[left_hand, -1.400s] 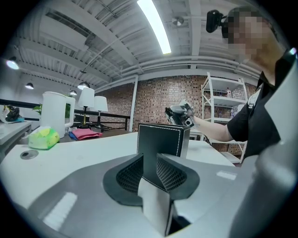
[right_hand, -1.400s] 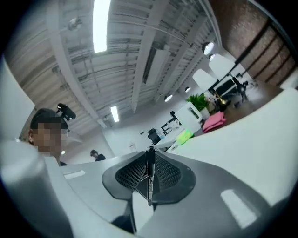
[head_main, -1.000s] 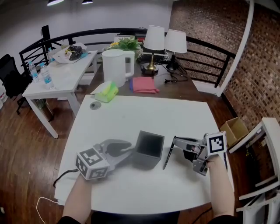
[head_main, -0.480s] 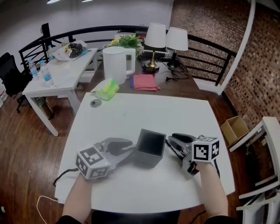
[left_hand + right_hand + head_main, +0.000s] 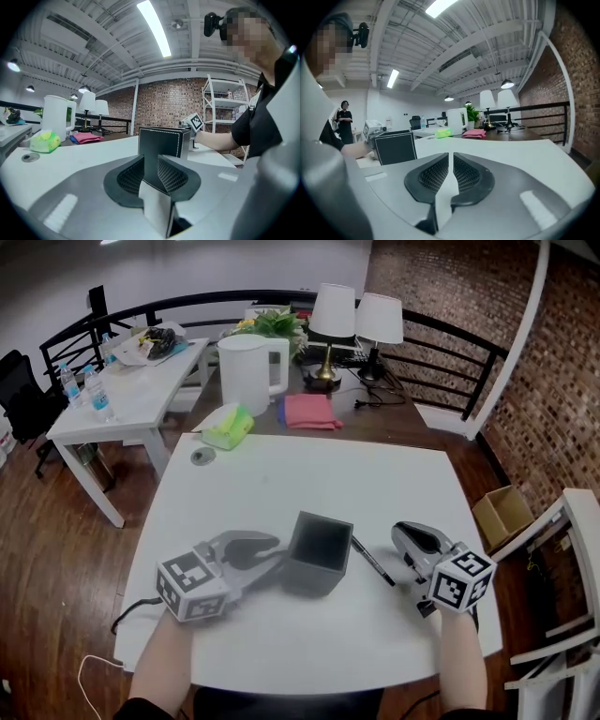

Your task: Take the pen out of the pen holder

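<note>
A black square pen holder [image 5: 319, 554] stands open-topped on the white table [image 5: 309, 484]. My left gripper [image 5: 275, 557] is shut on its near wall; in the left gripper view that wall [image 5: 161, 143] sits clamped between the pads. A black pen [image 5: 373, 561] lies flat on the table just right of the holder. My right gripper [image 5: 404, 532] hovers right of the pen, apart from it. Its jaws are closing with only a narrow gap left and nothing between them. The right gripper view shows the holder [image 5: 396, 147] off to the left.
Behind the white table stand a white jug [image 5: 248, 376], a pink cloth [image 5: 309, 413], a green-yellow object [image 5: 228, 427] and two lamps [image 5: 361, 320]. A round grommet [image 5: 200, 457] sits at the far left of the table. A white chair [image 5: 562, 596] is at the right.
The right gripper held the pen slanted beside the holder; now the pen lies on the table, let go. The right gripper has rolled and drawn back to the right. The left gripper kept still.
</note>
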Demonstrator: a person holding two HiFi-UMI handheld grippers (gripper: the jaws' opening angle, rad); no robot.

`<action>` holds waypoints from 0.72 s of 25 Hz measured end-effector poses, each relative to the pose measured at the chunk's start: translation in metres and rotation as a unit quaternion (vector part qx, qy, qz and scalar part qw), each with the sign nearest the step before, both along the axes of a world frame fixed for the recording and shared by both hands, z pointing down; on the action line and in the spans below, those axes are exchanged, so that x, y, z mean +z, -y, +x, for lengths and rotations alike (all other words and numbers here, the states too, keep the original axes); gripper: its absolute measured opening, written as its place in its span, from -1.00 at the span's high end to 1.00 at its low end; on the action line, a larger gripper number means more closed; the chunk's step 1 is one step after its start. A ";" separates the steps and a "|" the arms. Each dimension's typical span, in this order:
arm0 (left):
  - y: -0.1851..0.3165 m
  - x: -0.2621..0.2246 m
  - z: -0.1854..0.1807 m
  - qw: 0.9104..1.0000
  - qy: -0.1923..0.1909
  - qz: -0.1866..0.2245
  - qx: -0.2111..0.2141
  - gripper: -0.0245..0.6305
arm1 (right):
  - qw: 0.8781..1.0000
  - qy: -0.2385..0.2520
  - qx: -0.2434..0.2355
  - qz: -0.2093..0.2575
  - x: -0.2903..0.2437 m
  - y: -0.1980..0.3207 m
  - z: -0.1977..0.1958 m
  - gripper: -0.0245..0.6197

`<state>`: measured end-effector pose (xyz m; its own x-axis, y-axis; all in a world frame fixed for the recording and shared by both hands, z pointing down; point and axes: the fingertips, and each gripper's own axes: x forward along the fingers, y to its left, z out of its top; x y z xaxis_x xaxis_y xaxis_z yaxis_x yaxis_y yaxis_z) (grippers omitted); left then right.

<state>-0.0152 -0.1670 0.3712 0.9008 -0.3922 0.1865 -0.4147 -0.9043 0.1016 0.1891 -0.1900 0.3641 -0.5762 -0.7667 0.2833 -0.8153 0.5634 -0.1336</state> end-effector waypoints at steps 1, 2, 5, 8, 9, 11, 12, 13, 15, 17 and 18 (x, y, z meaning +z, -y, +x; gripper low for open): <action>0.001 -0.001 -0.001 1.000 -0.001 0.001 -0.004 0.66 | 1.000 0.004 0.013 0.012 -0.001 0.000 0.008 0.81; 0.002 -0.001 -0.002 1.000 -0.003 0.003 -0.009 0.66 | 0.999 0.010 0.024 0.023 -0.003 0.001 0.015 0.84; 0.006 -0.004 -0.006 0.999 -0.010 0.010 -0.029 0.66 | 0.997 0.041 0.050 0.050 -0.007 0.003 0.028 0.88; 0.011 -0.006 -0.009 0.999 -0.015 0.014 -0.050 0.66 | 0.994 0.058 0.067 0.064 -0.009 0.007 0.036 0.88; 0.013 -0.006 -0.010 0.998 -0.015 0.014 -0.057 0.66 | 0.994 0.059 0.070 0.065 -0.010 0.008 0.037 0.88; 0.017 -0.007 -0.013 0.997 -0.014 0.013 -0.077 0.66 | 0.994 0.054 0.073 0.065 -0.010 0.008 0.038 0.88; 0.020 -0.007 -0.016 0.996 -0.014 0.013 -0.089 0.66 | 0.994 0.045 0.074 0.063 -0.008 0.007 0.037 0.88; 0.023 -0.007 -0.020 0.995 -0.013 0.013 -0.102 0.66 | 0.995 0.031 0.076 0.059 -0.004 0.006 0.037 0.88; 0.029 -0.008 -0.025 0.992 -0.012 0.014 -0.124 0.67 | 0.995 0.007 0.088 0.052 0.002 0.004 0.038 0.89; 0.032 -0.008 -0.027 0.991 -0.011 0.015 -0.135 0.68 | 0.994 0.005 0.097 0.053 0.002 0.004 0.040 0.89; 0.033 -0.008 -0.027 0.990 -0.011 0.015 -0.137 0.69 | 0.994 0.006 0.099 0.054 0.002 0.005 0.041 0.89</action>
